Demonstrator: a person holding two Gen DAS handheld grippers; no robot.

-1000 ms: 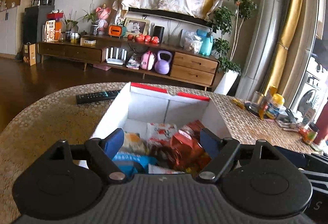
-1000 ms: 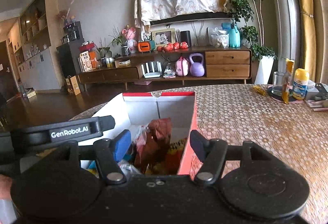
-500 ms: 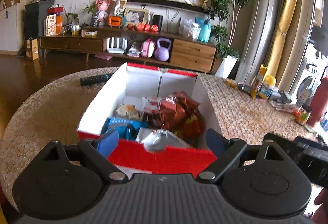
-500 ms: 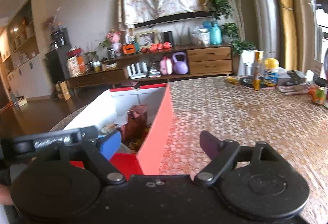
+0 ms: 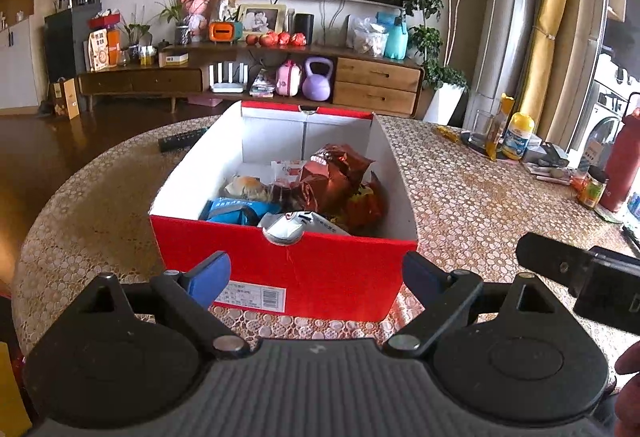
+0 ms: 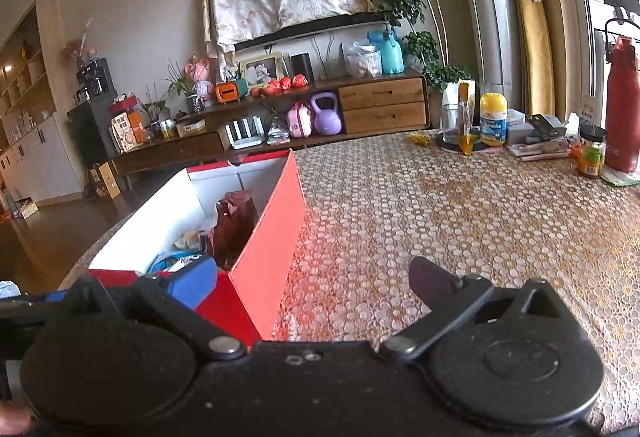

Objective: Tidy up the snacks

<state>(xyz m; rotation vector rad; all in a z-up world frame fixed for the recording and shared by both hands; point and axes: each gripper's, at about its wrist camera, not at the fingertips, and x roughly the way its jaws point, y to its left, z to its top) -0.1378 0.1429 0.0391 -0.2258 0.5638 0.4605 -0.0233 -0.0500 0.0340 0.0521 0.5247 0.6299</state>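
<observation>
Red box [image 5: 286,269] on tabletop [image 5: 472,205], snacks [image 5: 316,189] piled inside. Left gripper [image 5: 316,277] spread wide, empty, just before box's near wall. Right gripper [image 6: 314,283] gaping, empty, at box's right corner.

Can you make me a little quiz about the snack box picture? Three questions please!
1. True or false: the left gripper is holding a snack.
2. What colour is the outside of the box with the snacks? A) blue B) red C) green
3. Fill in: the shiny brown snack bag is ___ the box.

Key: 1. False, both the left and the right gripper are open and empty. 2. B. 3. Inside.
</observation>
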